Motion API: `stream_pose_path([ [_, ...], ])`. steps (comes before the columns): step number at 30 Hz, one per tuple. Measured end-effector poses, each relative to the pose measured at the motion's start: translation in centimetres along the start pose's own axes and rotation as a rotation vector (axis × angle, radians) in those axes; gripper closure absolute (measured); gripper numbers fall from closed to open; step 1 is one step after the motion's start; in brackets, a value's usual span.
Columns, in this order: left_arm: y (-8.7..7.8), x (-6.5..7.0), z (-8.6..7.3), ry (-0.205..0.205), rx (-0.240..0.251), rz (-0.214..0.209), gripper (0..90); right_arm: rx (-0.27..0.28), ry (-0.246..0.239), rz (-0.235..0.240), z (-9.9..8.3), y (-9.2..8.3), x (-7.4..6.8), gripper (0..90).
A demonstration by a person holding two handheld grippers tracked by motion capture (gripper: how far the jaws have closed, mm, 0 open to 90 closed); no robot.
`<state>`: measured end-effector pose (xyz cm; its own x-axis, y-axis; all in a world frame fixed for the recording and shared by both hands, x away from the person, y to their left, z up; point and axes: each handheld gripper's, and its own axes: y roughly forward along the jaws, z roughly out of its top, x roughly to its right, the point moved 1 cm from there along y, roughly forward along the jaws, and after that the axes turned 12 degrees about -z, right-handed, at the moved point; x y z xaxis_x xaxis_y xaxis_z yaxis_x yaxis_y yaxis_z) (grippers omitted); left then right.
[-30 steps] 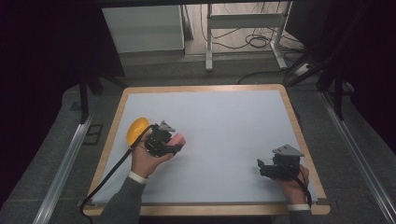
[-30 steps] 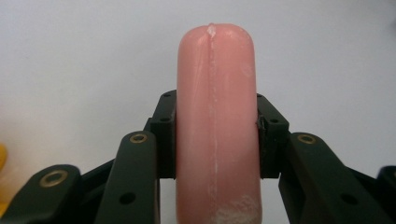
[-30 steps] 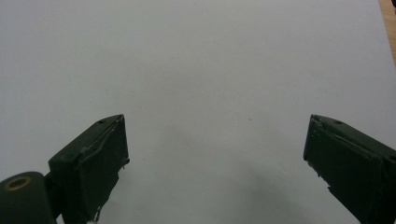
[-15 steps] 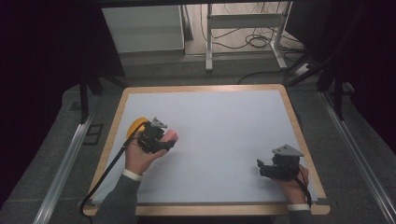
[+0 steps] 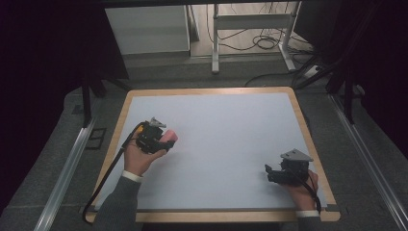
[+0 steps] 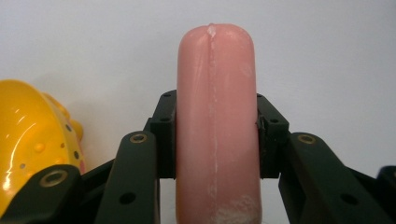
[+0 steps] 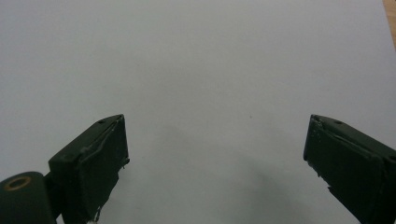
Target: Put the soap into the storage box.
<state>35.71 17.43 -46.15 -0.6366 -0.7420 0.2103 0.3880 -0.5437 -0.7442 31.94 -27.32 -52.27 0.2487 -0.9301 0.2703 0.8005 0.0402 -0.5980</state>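
Note:
A pink sausage-shaped piece [image 6: 215, 84] stands between the jaws of my left gripper [image 6: 217, 140], which is shut on its middle. In the high view this gripper [image 5: 162, 141] is at the left of the white table top [image 5: 226, 125], with the pink piece [image 5: 170, 136] sticking out to the right. A glossy yellow rounded toy [image 6: 28, 140] lies close beside the left jaw; from above only a sliver of the yellow toy [image 5: 139, 128] peeks past the gripper. My right gripper [image 5: 270, 174] rests near the table's front right corner, and its view shows the right gripper [image 7: 217, 163] open over bare white surface.
The table has a wooden rim [image 5: 116, 130]. Metal rails [image 5: 67, 166] run along both sides on grey floor. A white cabinet [image 5: 146, 29] and a desk frame with cables [image 5: 255, 33] stand beyond the far edge.
My left gripper, holding the pink piece, has drifted left and away from me, now covering most of the yellow toy. The right gripper has stayed put.

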Motion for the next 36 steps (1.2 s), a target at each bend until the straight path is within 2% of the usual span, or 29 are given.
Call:
stream_pose_path([
  [20, 0.5, -2.8, -0.7, -0.059, -0.011, 0.018, 59.9, -0.008, -0.007, -0.001, -0.1, 0.2, -0.1, 6.2],
  [25, 0.4, -3.3, -0.8, -0.075, 0.002, 0.026, 59.9, -0.007, -0.006, -0.002, -0.1, 0.2, 0.0, 6.2],
  [36, 0.1, -4.2, -0.8, -0.095, -0.003, 0.034, 59.9, -0.009, -0.007, -0.003, -0.1, 0.1, -0.1, 6.2],
])
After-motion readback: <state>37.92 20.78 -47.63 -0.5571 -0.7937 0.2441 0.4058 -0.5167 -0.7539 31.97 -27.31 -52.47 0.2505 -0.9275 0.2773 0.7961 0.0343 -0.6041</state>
